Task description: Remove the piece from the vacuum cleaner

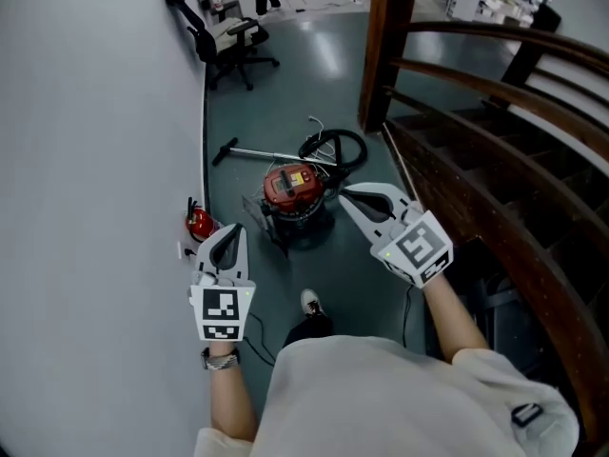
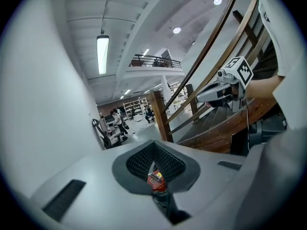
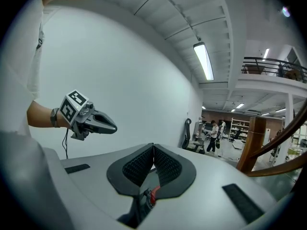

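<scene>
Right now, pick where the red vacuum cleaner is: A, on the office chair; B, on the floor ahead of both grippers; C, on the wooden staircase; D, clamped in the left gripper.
B: the red vacuum cleaner stands on the floor, beyond the tips of the left gripper and the right gripper, both shut and empty.

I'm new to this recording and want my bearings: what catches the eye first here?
The red-topped vacuum cleaner stands on the grey-green floor, its black hose coiled just beyond it, between the white wall and the dark wooden staircase. Nearer the camera, the left gripper and right gripper are held out toward it, both shut and empty.
</scene>
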Action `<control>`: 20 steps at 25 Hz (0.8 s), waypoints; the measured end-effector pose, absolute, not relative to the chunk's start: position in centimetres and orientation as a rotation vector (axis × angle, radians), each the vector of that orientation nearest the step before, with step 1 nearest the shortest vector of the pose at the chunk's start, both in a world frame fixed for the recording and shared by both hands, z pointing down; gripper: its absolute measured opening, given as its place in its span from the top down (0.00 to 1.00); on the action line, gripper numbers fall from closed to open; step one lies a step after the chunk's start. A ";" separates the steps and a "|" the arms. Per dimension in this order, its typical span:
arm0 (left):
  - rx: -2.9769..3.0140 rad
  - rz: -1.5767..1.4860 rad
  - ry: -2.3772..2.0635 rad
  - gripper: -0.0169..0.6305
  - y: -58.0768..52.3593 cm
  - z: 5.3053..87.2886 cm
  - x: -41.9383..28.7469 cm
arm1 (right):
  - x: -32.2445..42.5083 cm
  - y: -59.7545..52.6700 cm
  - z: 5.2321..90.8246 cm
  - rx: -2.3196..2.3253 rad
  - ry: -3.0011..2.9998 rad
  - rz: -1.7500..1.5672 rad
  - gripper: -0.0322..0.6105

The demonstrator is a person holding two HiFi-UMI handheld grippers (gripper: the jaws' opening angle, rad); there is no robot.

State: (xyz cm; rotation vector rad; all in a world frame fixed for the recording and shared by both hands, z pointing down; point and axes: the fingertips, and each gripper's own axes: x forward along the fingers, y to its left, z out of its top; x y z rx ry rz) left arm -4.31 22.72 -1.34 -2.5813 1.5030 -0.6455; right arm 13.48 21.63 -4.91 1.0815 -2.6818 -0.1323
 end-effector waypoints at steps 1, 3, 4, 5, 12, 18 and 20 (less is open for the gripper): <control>-2.586 -0.650 1.502 0.98 21.9 -1.1 -4.6 | 13.1 20.8 -4.7 1.079 -2.678 -0.130 0.90; -2.591 -0.658 1.495 0.98 20.3 -0.8 -5.2 | 12.4 19.0 -4.4 1.087 -2.674 -0.117 0.90; -2.592 -0.661 1.495 0.98 19.5 -0.6 -5.6 | 12.1 18.2 -4.2 1.094 -2.670 -0.108 0.90; -2.593 -0.663 1.499 0.98 18.8 -0.4 -6.1 | 11.7 17.4 -3.9 1.099 -2.662 -0.096 0.90; -2.630 -0.698 1.517 0.98 14.5 2.8 -9.7 | 9.6 12.5 -1.1 1.138 -2.614 -0.028 0.90; -2.644 -0.753 1.480 0.98 12.3 4.1 -10.9 | 8.8 10.0 0.3 1.196 -2.588 0.022 0.90; -2.646 -0.759 1.489 0.98 11.3 4.4 -11.2 | 8.6 9.3 1.1 1.186 -2.565 0.052 0.90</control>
